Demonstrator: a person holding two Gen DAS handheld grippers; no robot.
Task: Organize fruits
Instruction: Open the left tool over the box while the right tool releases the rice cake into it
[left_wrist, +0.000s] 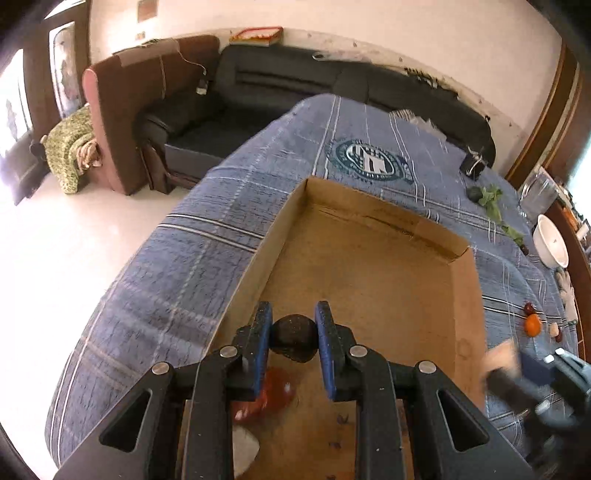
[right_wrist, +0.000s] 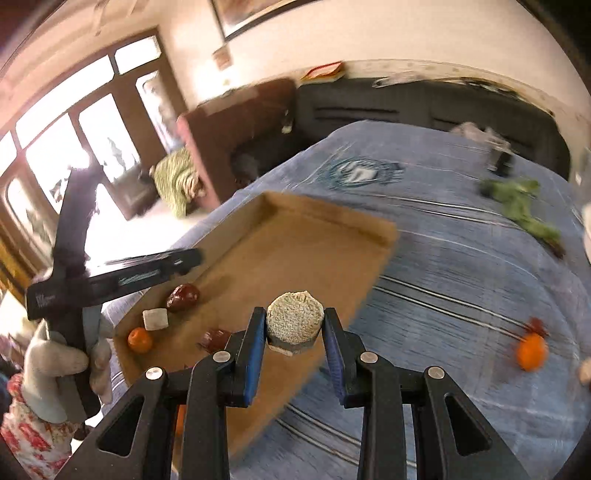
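Cardboard tray (right_wrist: 325, 236) holds 4 items; my left tongs (left_wrist: 293, 332) clamp dark fruit (left_wrist: 294, 338), right tongs (right_wrist: 294, 328) clamp pale round piece (right_wrist: 295, 321); orange (right_wrist: 532, 350) left on bed (right_wrist: 461, 280).

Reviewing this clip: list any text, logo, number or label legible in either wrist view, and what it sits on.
No text can be read in full.
Round crest printed on the blue plaid cloth: lettering around its ring, too small to read.
White marking on the left gripper's body, seen from the right wrist: blurred, unreadable.
Paper notices on the wall: too small and washed out.
Cardboard tray: no print visible.
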